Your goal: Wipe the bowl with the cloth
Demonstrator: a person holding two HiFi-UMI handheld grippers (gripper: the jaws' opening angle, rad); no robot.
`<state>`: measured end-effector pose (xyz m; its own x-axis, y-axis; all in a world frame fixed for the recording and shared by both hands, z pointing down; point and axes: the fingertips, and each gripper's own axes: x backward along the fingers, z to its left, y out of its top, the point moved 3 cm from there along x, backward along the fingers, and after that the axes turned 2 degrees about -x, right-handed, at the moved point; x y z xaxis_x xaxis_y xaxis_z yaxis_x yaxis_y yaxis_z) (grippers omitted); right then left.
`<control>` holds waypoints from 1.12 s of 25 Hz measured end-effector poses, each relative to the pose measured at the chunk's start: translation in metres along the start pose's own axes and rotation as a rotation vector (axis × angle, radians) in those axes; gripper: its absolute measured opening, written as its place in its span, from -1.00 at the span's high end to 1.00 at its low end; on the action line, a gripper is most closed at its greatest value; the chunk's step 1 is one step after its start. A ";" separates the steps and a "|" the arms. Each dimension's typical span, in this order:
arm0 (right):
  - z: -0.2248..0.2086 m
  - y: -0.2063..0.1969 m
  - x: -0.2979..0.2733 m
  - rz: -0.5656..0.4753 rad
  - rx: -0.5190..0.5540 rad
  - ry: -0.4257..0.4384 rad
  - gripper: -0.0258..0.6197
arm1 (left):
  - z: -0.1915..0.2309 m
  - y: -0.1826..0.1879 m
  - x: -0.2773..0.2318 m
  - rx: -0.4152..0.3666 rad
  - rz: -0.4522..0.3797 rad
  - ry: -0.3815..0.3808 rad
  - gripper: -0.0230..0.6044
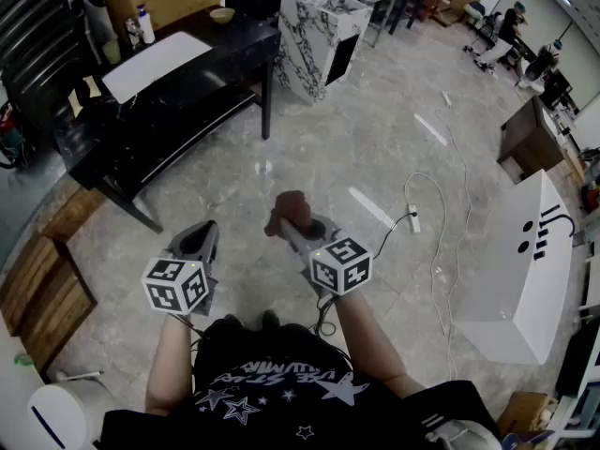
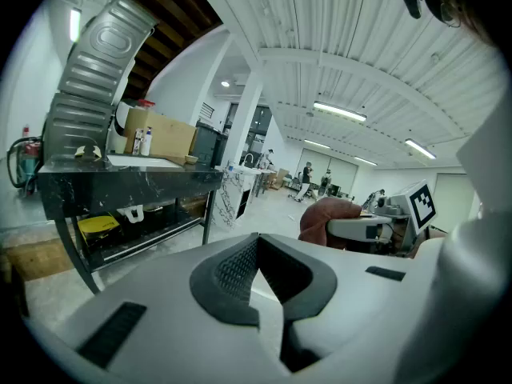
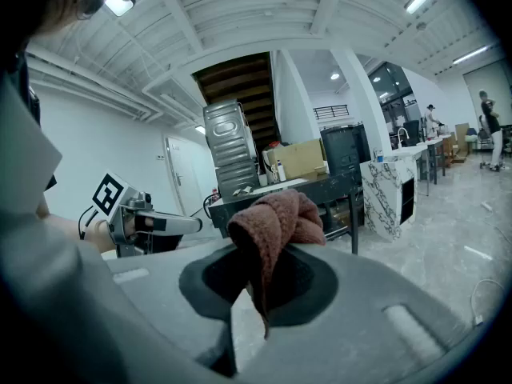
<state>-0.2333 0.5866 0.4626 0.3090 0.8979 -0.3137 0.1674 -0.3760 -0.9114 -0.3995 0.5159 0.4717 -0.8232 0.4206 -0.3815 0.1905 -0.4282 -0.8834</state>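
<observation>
Right now, pinches a rust-brown cloth (image 3: pixel 276 218) in the jaws of the right gripper (image 3: pixel 258 282), bunched above the tips with one corner hanging down between them. Holds the left gripper (image 2: pixel 260 254) just left of those jaws, its own jaws pressed together on nothing. Points both slightly downward over the grey floor (image 1: pixel 375 157). Finds a small tan bowl (image 1: pixel 222 14) well ahead of both pairs of jaws, at the far edge of a black worktop (image 1: pixel 202 87), well apart from the cloth.
</observation>
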 end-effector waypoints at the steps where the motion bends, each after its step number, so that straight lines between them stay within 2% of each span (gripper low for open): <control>1: -0.003 0.000 0.001 0.000 -0.002 0.001 0.77 | -0.002 0.000 -0.002 -0.002 -0.001 0.001 0.90; 15: -0.025 -0.002 0.000 0.002 -0.014 0.012 0.77 | -0.010 -0.004 -0.026 -0.021 0.039 -0.007 0.90; 19: -0.030 0.001 0.001 -0.016 -0.013 0.015 0.77 | -0.011 0.002 -0.029 -0.038 0.028 -0.008 0.90; 28: -0.063 0.010 -0.039 -0.006 -0.047 -0.032 0.77 | 0.029 0.025 -0.063 -0.053 0.016 -0.014 0.90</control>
<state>-0.1844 0.5332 0.4826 0.2783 0.9066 -0.3172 0.2136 -0.3804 -0.8998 -0.3586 0.4555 0.4821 -0.8274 0.4024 -0.3917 0.2310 -0.3918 -0.8906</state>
